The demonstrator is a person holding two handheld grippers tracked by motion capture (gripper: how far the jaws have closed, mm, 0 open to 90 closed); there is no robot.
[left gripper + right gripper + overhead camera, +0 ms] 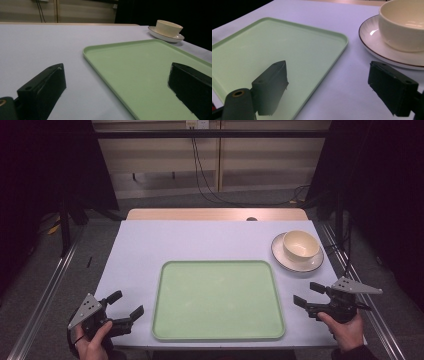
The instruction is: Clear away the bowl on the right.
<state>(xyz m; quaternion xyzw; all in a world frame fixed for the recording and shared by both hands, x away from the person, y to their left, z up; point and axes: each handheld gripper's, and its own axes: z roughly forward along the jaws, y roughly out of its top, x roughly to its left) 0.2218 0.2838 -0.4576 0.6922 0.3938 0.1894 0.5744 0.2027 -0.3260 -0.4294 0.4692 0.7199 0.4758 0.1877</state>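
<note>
The left gripper (112, 87) hangs low over the table (37, 45), jaws wide apart with nothing between them. The green tray (140, 65) lies ahead, one jaw over it. At the table's far edge, a bowl (169, 27) sits on a plate (163, 36).

The left gripper (127, 304) sat low at the near left, its 2 jaws wide apart. The right gripper (308, 294) sat at the near right, jaws wide apart too, each held by 1 hand.
</note>
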